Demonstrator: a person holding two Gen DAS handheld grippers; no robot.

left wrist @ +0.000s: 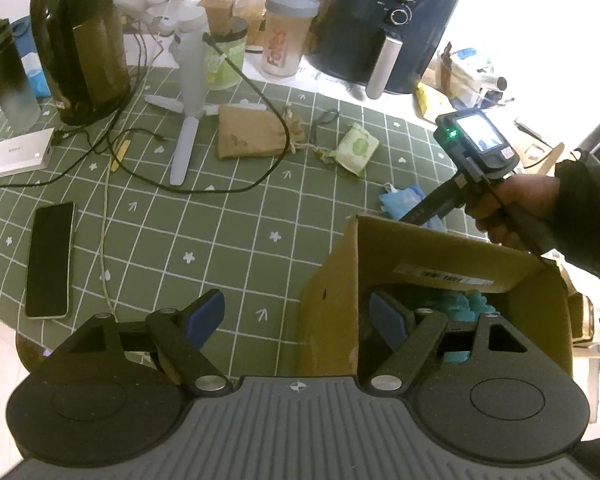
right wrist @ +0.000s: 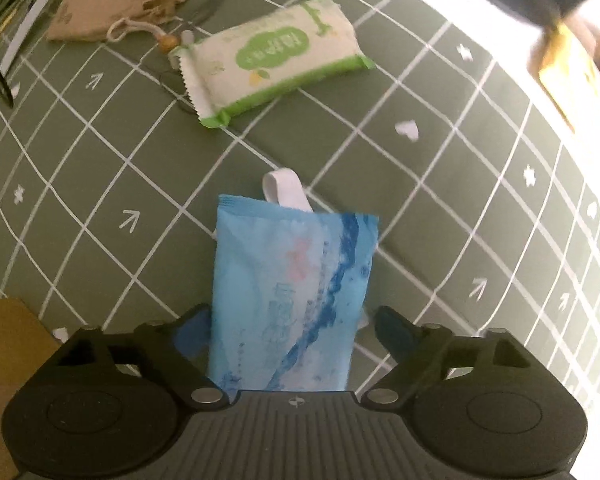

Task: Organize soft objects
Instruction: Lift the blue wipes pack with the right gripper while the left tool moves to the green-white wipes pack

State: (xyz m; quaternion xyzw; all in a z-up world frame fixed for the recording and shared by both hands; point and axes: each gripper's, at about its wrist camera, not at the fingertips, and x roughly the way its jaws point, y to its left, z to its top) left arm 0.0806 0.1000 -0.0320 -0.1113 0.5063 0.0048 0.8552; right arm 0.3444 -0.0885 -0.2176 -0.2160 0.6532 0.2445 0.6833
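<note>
A blue tissue pack [right wrist: 292, 280] with a white loop lies flat on the green grid tablecloth [right wrist: 100, 168]. My right gripper [right wrist: 294, 334] points down over it, open. The pack lies between its fingers, with a gap at the right pad. Farther off lie a green-and-white wipes pack [right wrist: 272, 60] and a tan drawstring pouch [right wrist: 112, 4]. In the left wrist view my left gripper [left wrist: 296, 320] is open, straddling the left wall of a cardboard box [left wrist: 440, 248] without gripping it. Teal soft stuff [left wrist: 468, 304] lies inside. A hand [left wrist: 516, 204] holds the right gripper just behind the box.
A black kettle [left wrist: 84, 48], grey tripod [left wrist: 188, 92], shaker bottle [left wrist: 284, 32] and dark air fryer [left wrist: 388, 28] crowd the table's far side. A phone [left wrist: 50, 260], a white power bank [left wrist: 18, 152] and trailing cables [left wrist: 204, 188] lie at the left.
</note>
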